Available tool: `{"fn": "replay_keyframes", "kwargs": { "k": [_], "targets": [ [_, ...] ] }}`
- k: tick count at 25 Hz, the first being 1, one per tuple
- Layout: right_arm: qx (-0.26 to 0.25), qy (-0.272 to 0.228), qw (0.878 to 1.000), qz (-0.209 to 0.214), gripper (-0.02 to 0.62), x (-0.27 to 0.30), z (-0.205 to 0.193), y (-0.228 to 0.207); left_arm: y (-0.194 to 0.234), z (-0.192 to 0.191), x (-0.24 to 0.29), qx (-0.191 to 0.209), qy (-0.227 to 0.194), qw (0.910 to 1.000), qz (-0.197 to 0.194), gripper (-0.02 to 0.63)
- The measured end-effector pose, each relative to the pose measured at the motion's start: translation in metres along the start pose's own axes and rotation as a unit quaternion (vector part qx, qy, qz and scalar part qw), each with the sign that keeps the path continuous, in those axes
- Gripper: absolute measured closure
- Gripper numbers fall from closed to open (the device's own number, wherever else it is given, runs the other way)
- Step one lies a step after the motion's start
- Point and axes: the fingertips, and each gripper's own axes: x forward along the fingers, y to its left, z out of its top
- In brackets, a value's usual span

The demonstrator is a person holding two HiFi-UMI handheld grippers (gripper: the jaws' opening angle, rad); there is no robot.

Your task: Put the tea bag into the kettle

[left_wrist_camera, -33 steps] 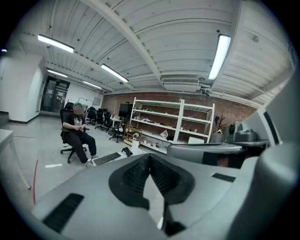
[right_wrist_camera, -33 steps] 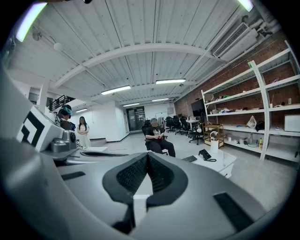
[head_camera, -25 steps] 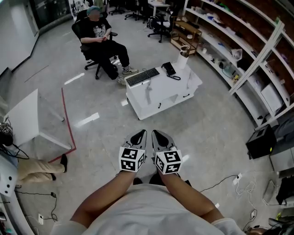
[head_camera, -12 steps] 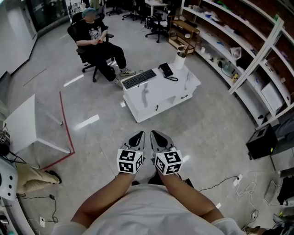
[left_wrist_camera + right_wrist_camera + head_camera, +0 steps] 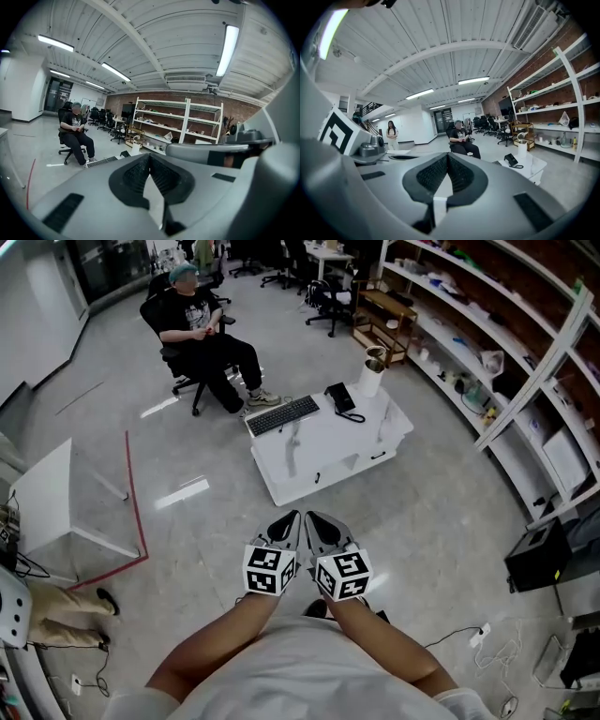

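A tall white kettle stands at the far right corner of a low white table, well ahead of me; it also shows small in the right gripper view as the kettle. No tea bag is visible in any view. My left gripper and right gripper are held side by side close to my body, above the floor and far short of the table. Each has its jaws pressed together with nothing between them, as the left gripper and right gripper show in their own views.
On the table lie a black keyboard and a black desk phone. A person sits on an office chair beyond it. Shelving runs along the right; a small white table, red floor tape and a black box flank the floor.
The view has shifted a little, so the table and the seated person sit slightly differently in the frame. Both grippers stay together and shut.
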Motion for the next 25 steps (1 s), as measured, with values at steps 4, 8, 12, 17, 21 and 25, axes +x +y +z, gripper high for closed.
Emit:
{"fn": "replay_keyframes", "kwargs": {
  "k": [4, 8, 12, 17, 21, 25],
  "targets": [
    [-0.002, 0.006, 1.000, 0.013, 0.586, -0.007, 0.006, -0.024, -0.015, 0.006, 0.017, 0.006, -0.006, 0.9998, 0.020, 0.598],
    [0.010, 0.008, 1.000, 0.012, 0.588, -0.003, 0.010, -0.049, -0.018, 0.008, 0.034, 0.009, -0.001, 0.9995, 0.031, 0.598],
    [0.012, 0.017, 1.000, 0.016, 0.587, 0.003, 0.006, -0.062, -0.014, 0.012, 0.048, 0.008, -0.002, 0.9992, 0.040, 0.598],
    [0.006, 0.022, 1.000, 0.016, 0.587, 0.021, 0.004, -0.077, -0.007, 0.012, 0.075, 0.002, 0.000, 0.9995, 0.033, 0.598],
    [0.003, 0.025, 1.000, 0.012, 0.586, 0.036, 0.011, -0.089, 0.002, 0.021, 0.097, 0.004, -0.001, 0.9997, 0.023, 0.598],
    [0.005, 0.029, 1.000, -0.007, 0.586, 0.060, 0.013, -0.107, 0.021, 0.026, 0.123, 0.005, 0.004, 0.9998, 0.019, 0.598]
  ]
}}
